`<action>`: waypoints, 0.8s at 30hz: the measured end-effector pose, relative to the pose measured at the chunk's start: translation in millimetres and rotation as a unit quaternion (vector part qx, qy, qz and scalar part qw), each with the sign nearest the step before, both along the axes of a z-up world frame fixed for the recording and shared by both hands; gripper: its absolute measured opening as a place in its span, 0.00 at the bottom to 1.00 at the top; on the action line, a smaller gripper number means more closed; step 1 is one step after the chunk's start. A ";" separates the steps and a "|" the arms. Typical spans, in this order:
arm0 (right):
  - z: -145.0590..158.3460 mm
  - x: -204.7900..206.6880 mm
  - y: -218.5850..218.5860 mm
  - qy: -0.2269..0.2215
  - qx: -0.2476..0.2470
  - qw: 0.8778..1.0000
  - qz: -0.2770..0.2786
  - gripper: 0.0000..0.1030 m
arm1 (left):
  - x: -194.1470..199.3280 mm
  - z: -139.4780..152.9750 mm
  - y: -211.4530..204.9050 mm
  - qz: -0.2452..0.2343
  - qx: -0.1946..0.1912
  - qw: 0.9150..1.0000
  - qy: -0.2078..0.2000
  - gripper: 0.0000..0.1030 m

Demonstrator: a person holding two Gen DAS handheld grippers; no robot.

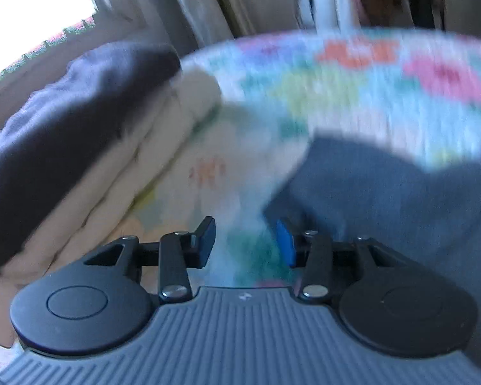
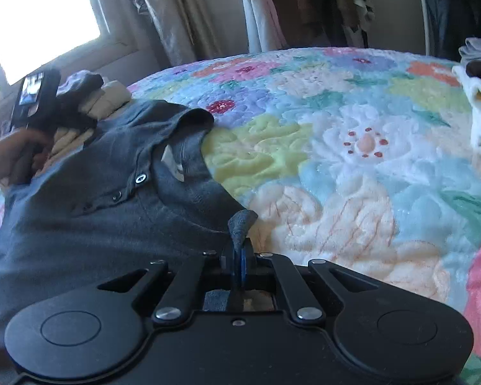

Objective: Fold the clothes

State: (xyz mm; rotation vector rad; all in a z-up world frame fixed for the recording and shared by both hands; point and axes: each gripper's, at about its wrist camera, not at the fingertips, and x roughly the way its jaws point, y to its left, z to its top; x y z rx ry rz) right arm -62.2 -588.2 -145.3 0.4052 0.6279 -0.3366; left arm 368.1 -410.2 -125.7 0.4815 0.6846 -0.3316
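A dark grey button-front shirt (image 2: pixel 89 199) lies spread on a floral quilt (image 2: pixel 352 134), its collar toward the far side. My right gripper (image 2: pixel 239 258) is shut on a pinch of the shirt's edge near the shoulder. In the blurred left wrist view my left gripper (image 1: pixel 245 240) is open and empty above the quilt (image 1: pixel 352 96), with the grey shirt (image 1: pixel 384 192) just to its right. The left gripper also shows in the right wrist view (image 2: pixel 38 102), held in a hand at the shirt's far left side.
A stack of folded cream and dark clothes (image 1: pixel 80 134) lies at the left, by the window. More folded clothes (image 2: pixel 477 96) sit at the right edge of the bed. Curtains and hanging clothes (image 2: pixel 272 9) stand behind the bed.
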 end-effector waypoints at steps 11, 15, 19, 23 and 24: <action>15.4 -24.4 -17.7 0.007 0.171 0.985 0.003 0.54 | -149.8 71.8 48.1 -0.155 0.107 0.980 0.070 0.55; 25.4 -30.3 -3.9 0.032 0.173 0.984 0.029 0.54 | -212.0 76.9 93.6 -0.140 0.079 0.980 0.121 0.62; 34.3 -44.7 17.0 0.066 0.144 0.986 0.043 0.54 | -255.1 63.1 141.0 -0.099 0.029 0.987 0.125 0.62; 32.8 -72.2 36.8 0.107 0.159 0.980 0.048 0.57 | -301.0 49.0 179.2 -0.060 0.037 0.994 0.083 0.66; 30.5 -79.5 42.7 0.118 0.165 0.978 0.050 0.58 | -312.1 45.8 184.7 -0.061 0.050 0.994 0.071 0.69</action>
